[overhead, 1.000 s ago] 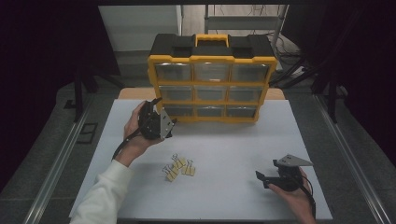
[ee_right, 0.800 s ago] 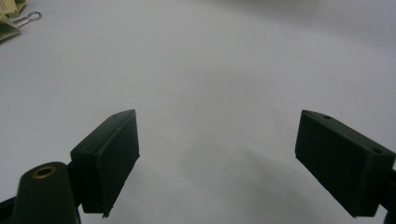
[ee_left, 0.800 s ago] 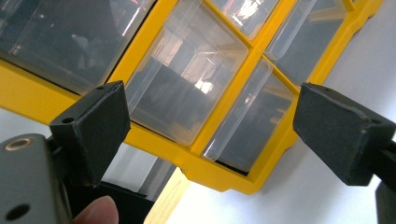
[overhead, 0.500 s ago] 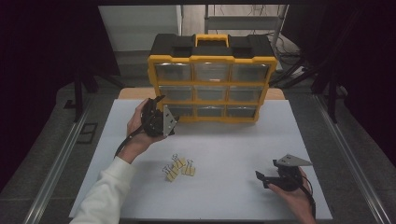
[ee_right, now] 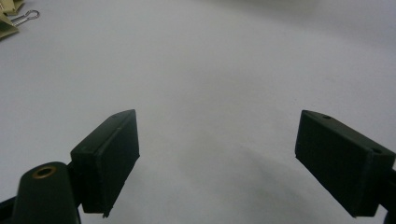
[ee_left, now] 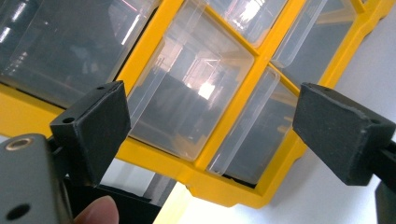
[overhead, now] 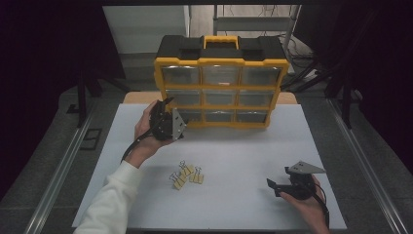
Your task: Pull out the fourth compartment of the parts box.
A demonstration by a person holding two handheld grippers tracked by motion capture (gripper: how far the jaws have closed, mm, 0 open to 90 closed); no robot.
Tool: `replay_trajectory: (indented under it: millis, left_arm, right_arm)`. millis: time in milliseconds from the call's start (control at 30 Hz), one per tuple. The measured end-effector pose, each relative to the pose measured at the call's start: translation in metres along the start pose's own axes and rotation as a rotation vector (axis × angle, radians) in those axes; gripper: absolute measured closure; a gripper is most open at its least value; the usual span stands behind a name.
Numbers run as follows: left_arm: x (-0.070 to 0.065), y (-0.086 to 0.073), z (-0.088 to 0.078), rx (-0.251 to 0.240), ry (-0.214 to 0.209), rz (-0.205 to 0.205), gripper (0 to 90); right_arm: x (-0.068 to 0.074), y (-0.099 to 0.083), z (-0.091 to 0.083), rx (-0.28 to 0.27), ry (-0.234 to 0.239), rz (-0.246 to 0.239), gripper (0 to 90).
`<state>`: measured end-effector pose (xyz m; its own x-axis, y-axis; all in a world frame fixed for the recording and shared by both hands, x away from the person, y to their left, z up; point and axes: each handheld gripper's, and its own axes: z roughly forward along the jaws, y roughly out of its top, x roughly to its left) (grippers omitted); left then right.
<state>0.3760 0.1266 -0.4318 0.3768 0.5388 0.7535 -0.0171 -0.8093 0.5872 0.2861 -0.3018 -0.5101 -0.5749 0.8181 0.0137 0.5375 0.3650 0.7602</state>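
text: none legible | labels: none | organizer: no readable brand or numbers

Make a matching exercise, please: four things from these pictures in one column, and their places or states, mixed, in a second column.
Things:
1. yellow and black plastic drawer cabinet
2. pale yellow binder clips
3. left gripper
4. right gripper

Places or states:
A. lie in a small group on the white table, between the two hands
B. open, low over bare table at the near right
C. stands upright at the far edge of the table
D. open, raised in front of the cabinet's lower left drawers

Pairs: 1-C, 2-A, 3-D, 4-B
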Motion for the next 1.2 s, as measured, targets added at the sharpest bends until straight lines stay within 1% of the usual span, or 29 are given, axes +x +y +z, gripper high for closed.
replay_trajectory:
  millis: [167,267,567,767,833,967,1200]
  left_arm:
    - [-0.001,0.002,0.004,-0.004,0.005,0.016,11.9]
    - [-0.002,0.003,0.007,0.002,0.007,0.028,11.8]
    - [0.0,0.004,0.01,-0.005,0.015,0.025,11.9]
    - [0.0,0.007,0.014,-0.009,0.022,0.036,11.9]
    - [0.001,0.008,0.015,-0.003,0.023,0.046,11.9]
    - [0.002,0.01,0.015,-0.01,0.031,0.05,11.9]
    - [0.002,0.009,0.02,-0.015,0.031,0.054,12.1]
  right_arm:
    - [0.0,0.0,0.0,0.0,-0.001,0.0,14.3]
    - [0.0,0.0,0.0,0.0,-0.002,0.002,14.3]
    - [0.0,0.0,-0.001,0.0,-0.002,-0.002,14.3]
    - [0.0,0.0,0.0,0.002,-0.004,-0.005,14.3]
    - [0.0,0.0,-0.001,0.001,-0.005,-0.005,14.3]
    - [0.0,0.0,-0.001,0.002,-0.006,-0.005,14.3]
    - [0.0,0.0,0.0,0.002,-0.005,-0.009,14.3]
